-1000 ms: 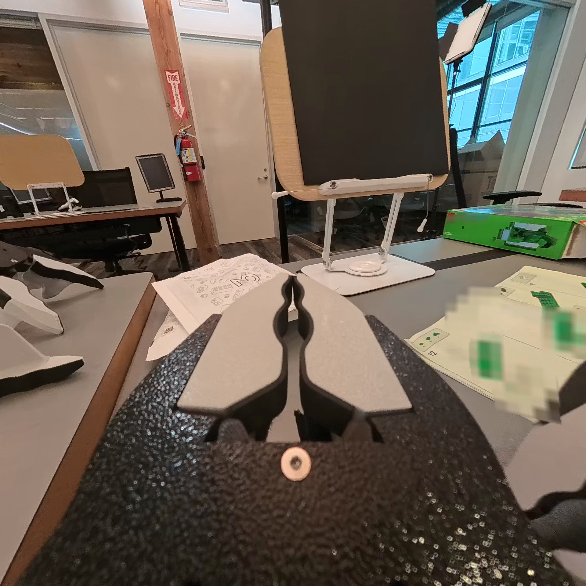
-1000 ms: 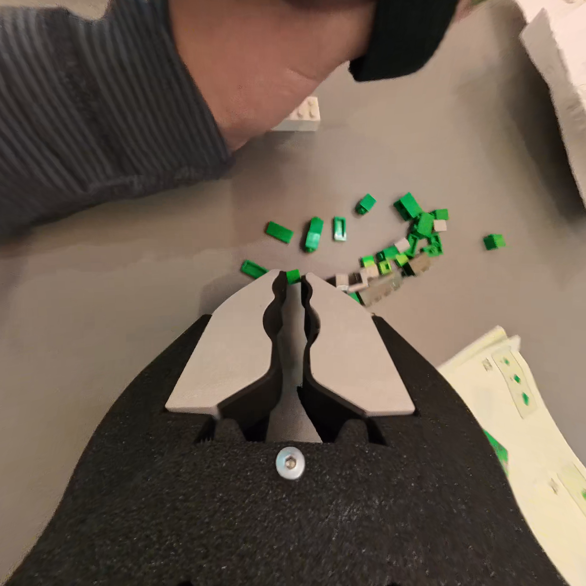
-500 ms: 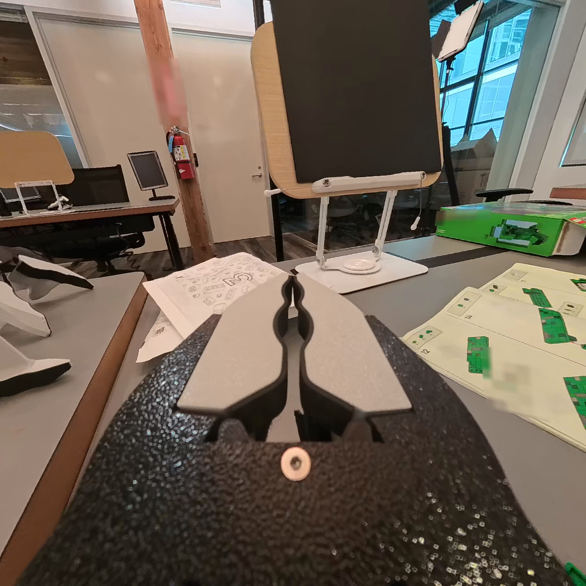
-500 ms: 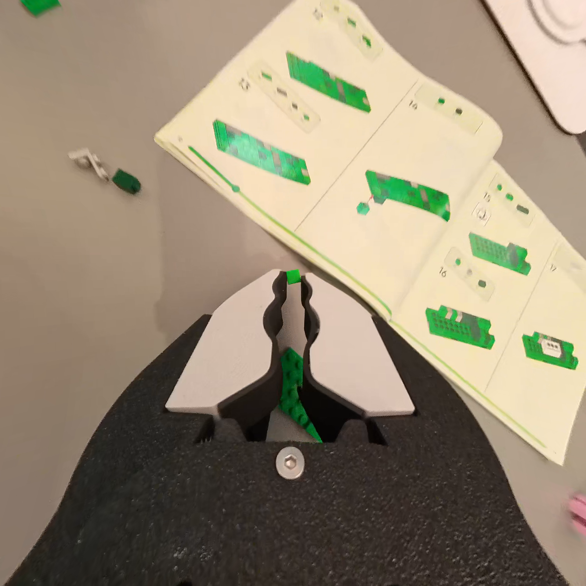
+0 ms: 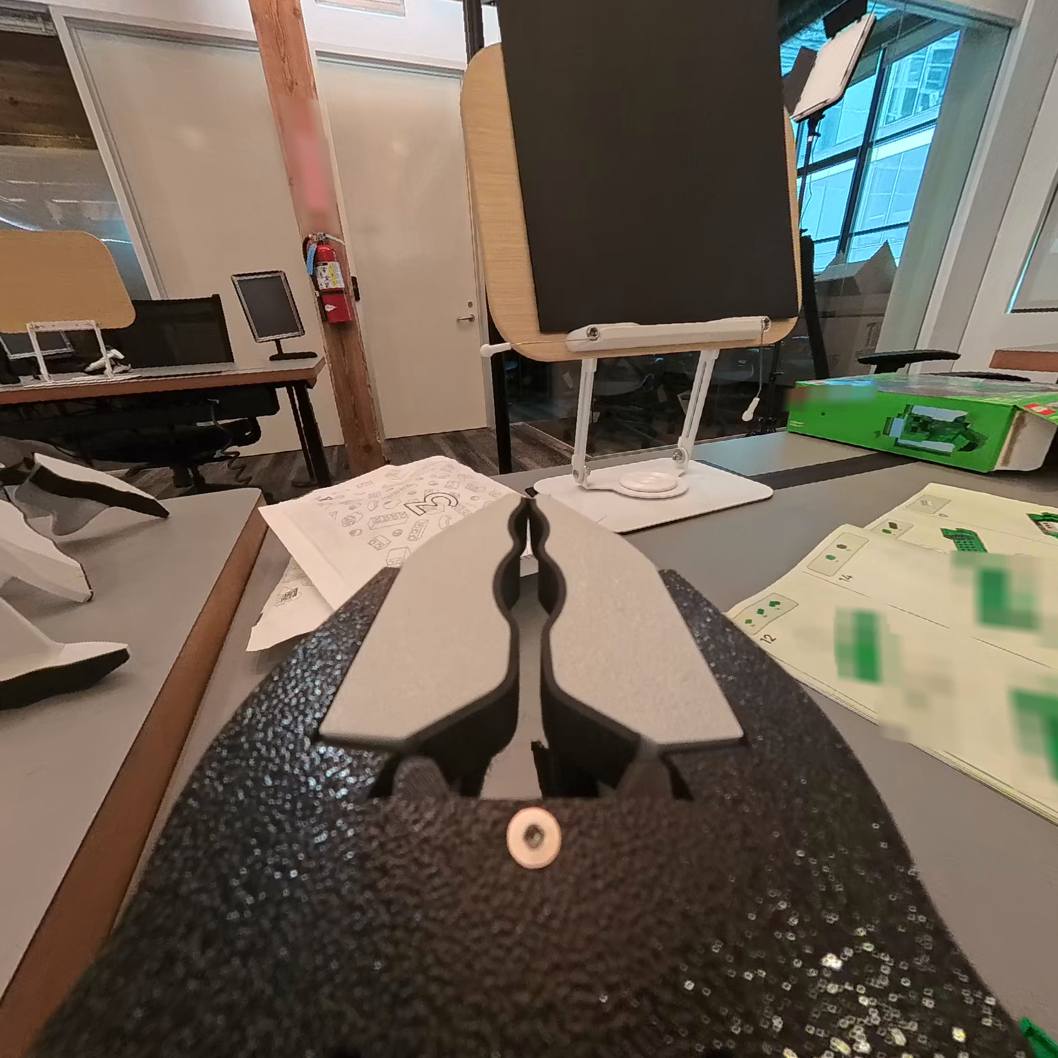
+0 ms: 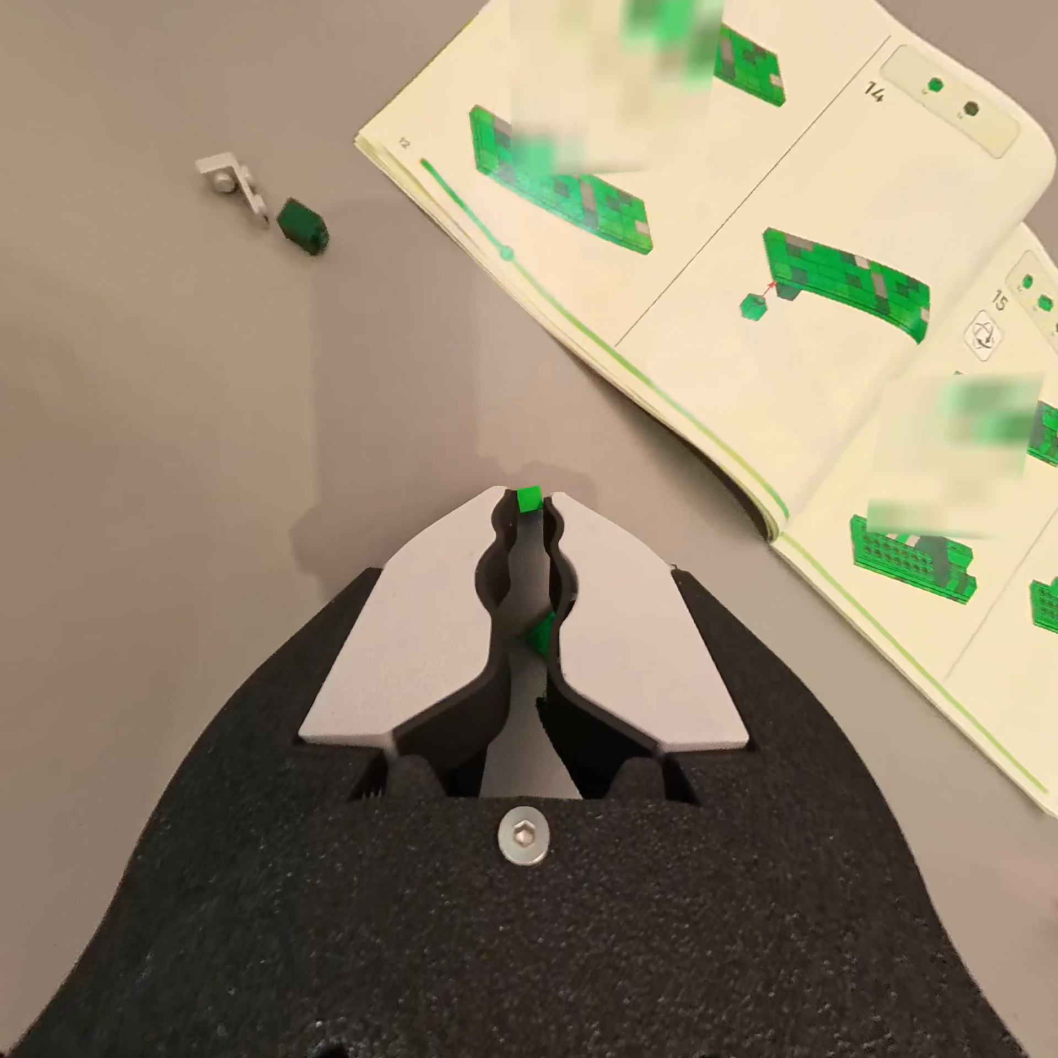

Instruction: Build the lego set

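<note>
The right gripper (image 6: pixel 528 499) clamps a small bright-green plastic brick (image 6: pixel 528 497) at its fingertips above the grey tabletop (image 6: pixel 172 401), left of the open pale-yellow instruction booklet (image 6: pixel 715 297). The left gripper (image 5: pixel 528 506) is closed and empty. Risk: the shallow tip grip lets the brick pivot or drop.

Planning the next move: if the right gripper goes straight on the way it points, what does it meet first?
Probably the bare grey table. The right gripper, shut on a green brick, points down at it; the booklet lies off to the right.
</note>
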The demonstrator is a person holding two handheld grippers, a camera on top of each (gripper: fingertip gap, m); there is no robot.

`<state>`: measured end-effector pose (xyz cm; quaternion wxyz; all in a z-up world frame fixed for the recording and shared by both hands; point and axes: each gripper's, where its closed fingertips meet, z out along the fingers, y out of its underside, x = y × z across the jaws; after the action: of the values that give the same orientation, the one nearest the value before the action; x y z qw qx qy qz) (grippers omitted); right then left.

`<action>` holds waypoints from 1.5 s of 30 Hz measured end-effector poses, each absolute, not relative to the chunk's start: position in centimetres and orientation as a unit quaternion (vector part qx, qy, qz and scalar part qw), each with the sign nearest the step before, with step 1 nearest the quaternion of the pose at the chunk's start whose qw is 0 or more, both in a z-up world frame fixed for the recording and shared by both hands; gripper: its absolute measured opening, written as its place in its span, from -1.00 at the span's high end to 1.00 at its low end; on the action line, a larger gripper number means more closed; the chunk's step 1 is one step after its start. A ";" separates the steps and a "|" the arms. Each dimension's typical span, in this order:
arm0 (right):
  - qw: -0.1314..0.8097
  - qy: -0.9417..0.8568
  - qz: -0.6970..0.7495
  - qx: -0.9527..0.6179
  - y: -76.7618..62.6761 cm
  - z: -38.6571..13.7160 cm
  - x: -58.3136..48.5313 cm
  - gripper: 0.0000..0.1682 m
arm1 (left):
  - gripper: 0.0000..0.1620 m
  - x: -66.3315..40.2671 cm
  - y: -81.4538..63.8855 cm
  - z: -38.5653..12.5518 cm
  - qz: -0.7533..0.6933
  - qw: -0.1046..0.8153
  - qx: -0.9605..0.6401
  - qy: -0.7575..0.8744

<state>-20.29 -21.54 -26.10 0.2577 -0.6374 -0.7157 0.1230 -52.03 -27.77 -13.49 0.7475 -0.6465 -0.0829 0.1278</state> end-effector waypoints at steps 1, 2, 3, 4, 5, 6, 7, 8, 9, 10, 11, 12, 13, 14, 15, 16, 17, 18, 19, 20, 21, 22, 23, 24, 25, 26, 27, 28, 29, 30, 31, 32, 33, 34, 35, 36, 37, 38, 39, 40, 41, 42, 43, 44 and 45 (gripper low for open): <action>0.261 -0.713 0.122 -0.640 -21.5 -26.1 -20.2 0.89 | 1.00 -52.0 -27.8 -13.5 0.127 0.748 -0.646 -0.083; 0.272 -0.705 0.119 -0.644 -21.3 -25.8 -20.3 0.79 | 1.00 -52.0 -27.8 -13.5 0.127 0.748 -0.646 -0.084; 0.281 -0.702 0.122 -0.643 -21.4 -25.2 -20.5 0.74 | 1.00 -52.1 -27.8 -13.5 0.126 0.748 -0.646 -0.084; 0.294 -0.699 0.131 -0.639 -21.6 -24.1 -21.0 0.68 | 1.00 -52.1 -27.8 -13.5 0.126 0.748 -0.646 -0.085; 0.309 -0.697 0.152 -0.629 -22.2 -22.8 -22.0 0.68 | 1.00 -52.1 -27.8 -13.5 0.125 0.748 -0.646 -0.085; 0.315 -0.700 0.188 -0.612 -23.3 -21.6 -23.3 0.68 | 1.00 -52.1 -27.8 -13.5 0.126 0.748 -0.646 -0.085; 0.313 -0.708 0.237 -0.588 -25.1 -20.4 -25.1 0.68 | 1.00 -52.0 -27.7 -13.5 0.126 0.747 -0.647 -0.084; 0.308 -0.720 0.284 -0.553 -27.1 -19.5 -26.9 0.67 | 1.00 -52.0 -27.7 -13.5 0.127 0.747 -0.648 -0.083; 0.304 -0.737 0.312 -0.517 -28.8 -19.1 -28.7 0.67 | 1.00 -51.9 -27.7 -13.6 0.128 0.746 -0.649 -0.081; 0.297 -0.760 0.318 -0.482 -30.1 -19.4 -30.3 0.65 | 1.00 -51.9 -27.6 -13.6 0.129 0.745 -0.650 -0.079; 0.293 -0.783 0.312 -0.451 -30.9 -20.1 -31.8 0.63 | 1.00 -51.9 -27.6 -13.6 0.130 0.744 -0.650 -0.078; 0.287 -0.801 0.302 -0.430 -31.2 -21.1 -33.2 0.63 | 1.00 -51.8 -27.6 -13.6 0.130 0.744 -0.651 -0.077; 0.265 -0.818 0.302 -0.412 -31.9 -22.0 -34.2 0.63 | 1.00 -51.8 -27.6 -13.6 0.130 0.744 -0.651 -0.077; 0.240 -0.828 0.312 -0.399 -32.5 -22.8 -35.0 0.63 | 1.00 -51.9 -27.6 -13.6 0.131 0.744 -0.651 -0.077; 0.220 -0.835 0.321 -0.388 -33.0 -23.4 -35.6 0.64 | 1.00 -52.0 -27.7 -13.6 0.131 0.744 -0.651 -0.079; 0.203 -0.844 0.320 -0.379 -33.3 -24.1 -36.0 0.64 | 1.00 -52.1 -27.8 -13.6 0.131 0.744 -0.650 -0.081; 0.196 -0.851 0.312 -0.375 -33.2 -24.7 -36.4 0.64 | 1.00 -52.2 -27.9 -13.5 0.129 0.745 -0.649 -0.084; 0.193 -0.857 0.306 -0.368 -33.1 -25.1 -36.7 0.65 | 1.00 -52.3 -27.9 -13.5 0.126 0.747 -0.647 -0.087; 0.189 -0.860 0.303 -0.365 -33.1 -25.3 -36.9 0.67 | 1.00 -52.4 -28.0 -13.5 0.123 0.748 -0.646 -0.090; 0.184 -0.861 0.304 -0.363 -33.2 -25.4 -37.1 0.68 | 1.00 -52.4 -28.0 -13.5 0.122 0.748 -0.646 -0.092; 0.175 -0.863 0.308 -0.360 -33.4 -25.5 -37.2 0.70 | 1.00 -52.4 -28.0 -13.5 0.120 0.749 -0.645 -0.093; 0.166 -0.865 0.309 -0.359 -33.5 -25.7 -37.2 0.70 | 1.00 -52.4 -28.0 -13.5 0.119 0.749 -0.645 -0.093; 0.161 -0.867 0.306 -0.359 -33.4 -25.8 -37.3 0.72 | 1.00 -52.4 -28.0 -13.5 0.118 0.749 -0.645 -0.093; 0.158 -0.870 0.297 -0.361 -33.3 -26.1 -37.4 0.74 | 1.00 -52.4 -28.0 -13.5 0.117 0.749 -0.646 -0.093; 0.154 -0.873 0.288 -0.362 -33.1 -26.5 -37.4 0.80 | 1.00 -52.4 -28.0 -13.5 0.116 0.749 -0.646 -0.093; 0.151 -0.871 0.296 -0.362 -33.2 -26.4 -37.5 0.81 | 1.00 -52.3 -28.0 -13.5 0.114 0.749 -0.646 -0.091; 0.147 -0.869 0.298 -0.365 -33.1 -26.4 -37.4 0.81 | 1.00 -52.2 -27.9 -13.5 0.111 0.749 -0.647 -0.089; 0.151 -0.867 0.301 -0.366 -33.0 -26.3 -37.4 0.81 | 1.00 -52.1 -27.8 -13.5 0.103 0.749 -0.648 -0.085; 0.164 -0.865 0.305 -0.364 -32.8 -26.0 -37.3 0.81 | 1.00 -51.8 -27.6 -13.6 0.088 0.748 -0.653 -0.079; 0.184 -0.860 0.311 -0.361 -32.5 -25.4 -37.2 0.81 | 1.00 -51.4 -27.2 -13.8 0.065 0.744 -0.661 -0.074; 0.207 -0.854 0.317 -0.358 -32.2 -24.7 -37.0 0.81 | 1.00 -51.0 -26.8 -14.0 0.035 0.739 -0.669 -0.071; 0.236 -0.846 0.322 -0.354 -31.6 -23.8 -36.7 0.81 | 1.00 -50.3 -26.4 -14.1 -0.005 0.733 -0.677 -0.069; 0.270 -0.836 0.326 -0.348 -30.9 -22.7 -36.4 0.82 | 1.00 -49.0 -26.0 -14.1 -0.060 0.725 -0.684 -0.058; 0.307 -0.824 0.332 -0.343 -30.2 -21.4 -35.9 0.81 | 0.91 -47.2 -25.7 -13.9 -0.132 0.713 -0.687 -0.042; 0.345 -0.808 0.340 -0.335 -29.6 -19.9 -35.3 0.81 | 0.68 -44.9 -25.6 -13.4 -0.218 0.698 -0.681 -0.025; 0.382 -0.791 0.350 -0.325 -29.0 -18.2 -34.6 0.82 | 0.67 -42.5 -25.9 -12.7 -0.306 0.680 -0.666 -0.006; 0.411 -0.776 0.361 -0.315 -28.7 -16.6 -33.6 0.82 | 0.65 -40.4 -26.3 -11.9 -0.384 0.662 -0.643 0.008; 0.437 -0.760 0.372 -0.307 -28.3 -15.0 -32.7 0.82 | 0.64 -38.6 -26.7 -11.2 -0.451 0.643 -0.619 0.018; 0.463 -0.744 0.381 -0.295 -28.0 -13.4 -31.7 0.82 | 0.62 -36.9 -27.1 -10.6 -0.509 0.618 -0.599 0.031; 0.487 -0.730 0.387 -0.283 -27.8 -12.0 -30.8 0.82 | 0.59 -35.3 -27.3 -10.1 -0.561 0.589 -0.580 0.044; 0.506 -0.719 0.391 -0.273 -27.7 -10.8 -29.8 0.82 | 0.56 -33.8 -27.6 -9.6 -0.605 0.560 -0.563 0.055; 0.517 -0.713 0.395 -0.262 -27.8 -9.8 -28.9 0.82 | 0.54 -32.4 -27.8 -9.1 -0.644 0.533 -0.545 0.067; 0.526 -0.708 0.399 -0.253 -27.9 -9.0 -28.1 0.82 | 0.53 -31.0 -28.0 -8.6 -0.678 0.507 -0.528 0.077; 0.534 -0.703 0.401 -0.246 -27.9 -8.2 -27.4 0.82 | 0.52 -29.6 -28.3 -8.2 -0.708 0.480 -0.510 0.085; 0.538 -0.700 0.403 -0.240 -28.0 -7.7 -26.8 0.82 | 0.51 -28.4 -28.5 -7.6 -0.738 0.456 -0.490 0.091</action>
<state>-26.82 -28.03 -7.66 0.5385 -0.2396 -0.7002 0.4029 -28.42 -28.47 -7.64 0.4558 -0.4897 0.0909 -0.7377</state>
